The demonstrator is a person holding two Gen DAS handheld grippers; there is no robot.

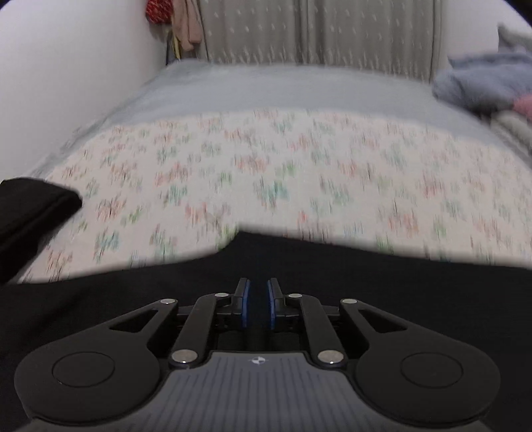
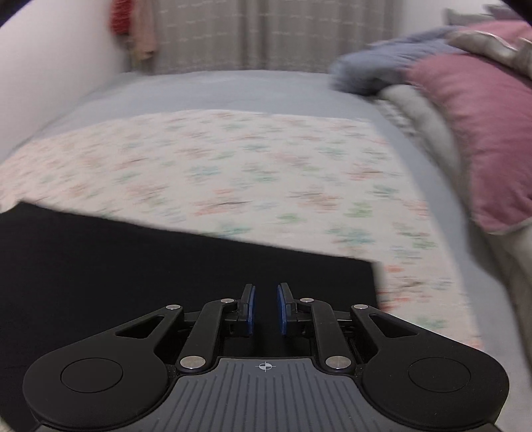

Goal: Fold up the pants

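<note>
Black pants (image 1: 299, 262) lie flat on a floral sheet (image 1: 266, 166) spread over a bed. In the left wrist view their far edge runs across the frame, and a further black fold (image 1: 33, 206) lies at the left edge. My left gripper (image 1: 258, 285) hovers over the black cloth, its blue pads a narrow gap apart with nothing seen pinched. In the right wrist view the pants (image 2: 166, 259) end in a straight right edge. My right gripper (image 2: 266, 289) sits just inside that corner, its pads slightly apart and empty.
A pink pillow (image 2: 482, 133) and a grey-blue blanket (image 2: 382, 66) are piled at the bed's right side. A white wall (image 1: 66, 83) borders the left. A grey curtain (image 1: 316, 30) and hanging clothes (image 1: 186, 23) stand behind the bed.
</note>
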